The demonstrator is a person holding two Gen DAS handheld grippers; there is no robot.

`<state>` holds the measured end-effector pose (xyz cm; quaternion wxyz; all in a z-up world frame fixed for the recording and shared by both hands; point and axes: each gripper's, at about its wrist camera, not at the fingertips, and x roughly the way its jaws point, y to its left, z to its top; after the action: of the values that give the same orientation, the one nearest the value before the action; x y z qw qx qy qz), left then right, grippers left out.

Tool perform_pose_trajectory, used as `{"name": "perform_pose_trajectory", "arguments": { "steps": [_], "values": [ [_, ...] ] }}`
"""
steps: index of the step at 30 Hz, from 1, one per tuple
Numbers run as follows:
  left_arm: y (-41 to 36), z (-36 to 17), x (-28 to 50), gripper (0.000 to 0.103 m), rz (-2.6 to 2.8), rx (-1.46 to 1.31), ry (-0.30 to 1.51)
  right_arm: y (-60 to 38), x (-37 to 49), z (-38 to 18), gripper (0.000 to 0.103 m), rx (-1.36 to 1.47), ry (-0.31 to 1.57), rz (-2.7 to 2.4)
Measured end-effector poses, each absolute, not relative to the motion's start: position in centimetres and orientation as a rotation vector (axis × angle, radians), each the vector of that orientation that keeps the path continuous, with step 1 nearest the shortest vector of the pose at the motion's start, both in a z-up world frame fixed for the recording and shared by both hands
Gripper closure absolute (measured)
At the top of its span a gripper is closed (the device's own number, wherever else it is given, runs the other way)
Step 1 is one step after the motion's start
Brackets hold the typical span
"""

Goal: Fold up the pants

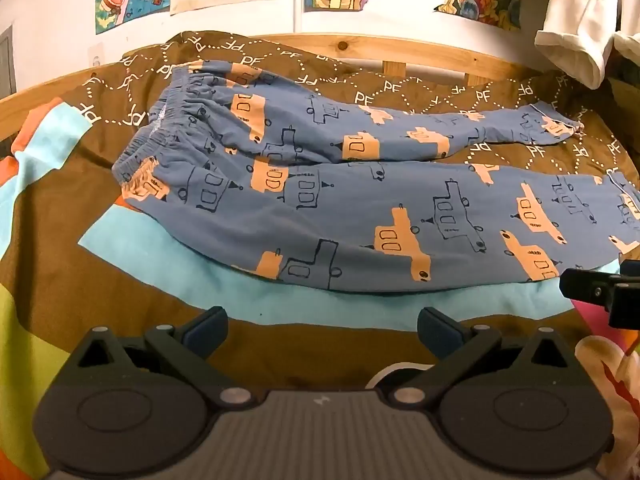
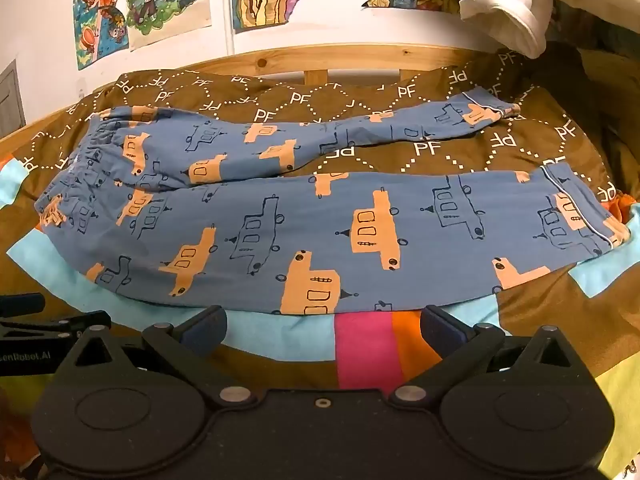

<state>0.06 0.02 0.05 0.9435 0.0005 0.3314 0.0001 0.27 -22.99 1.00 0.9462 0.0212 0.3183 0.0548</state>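
Blue pants [image 1: 320, 208] with orange and outlined car prints lie spread flat on the bed, waistband at the left, both legs running right with a gap between them. They also show in the right wrist view [image 2: 320, 224]. My left gripper [image 1: 322, 330] is open and empty, just short of the near leg's front edge. My right gripper [image 2: 322, 328] is open and empty, at the near leg's lower hem edge. The right gripper's body shows at the right edge of the left wrist view [image 1: 600, 290].
The pants lie on a brown patterned bedspread [image 1: 400, 88] with coloured patches [image 2: 364, 348]. A wooden bed frame [image 2: 360, 56] runs along the back by a wall with posters. White cloth [image 2: 516, 12] hangs at the upper right.
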Motion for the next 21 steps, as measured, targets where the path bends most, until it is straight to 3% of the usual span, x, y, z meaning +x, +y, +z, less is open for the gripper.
{"name": "perform_pose_trajectory", "arguments": {
  "steps": [21],
  "values": [
    [0.08, -0.15, -0.13, 0.0, -0.002, 0.013, 0.664, -23.1, 0.36, 0.72, 0.001, 0.046, 0.657, 0.103]
  ]
}}
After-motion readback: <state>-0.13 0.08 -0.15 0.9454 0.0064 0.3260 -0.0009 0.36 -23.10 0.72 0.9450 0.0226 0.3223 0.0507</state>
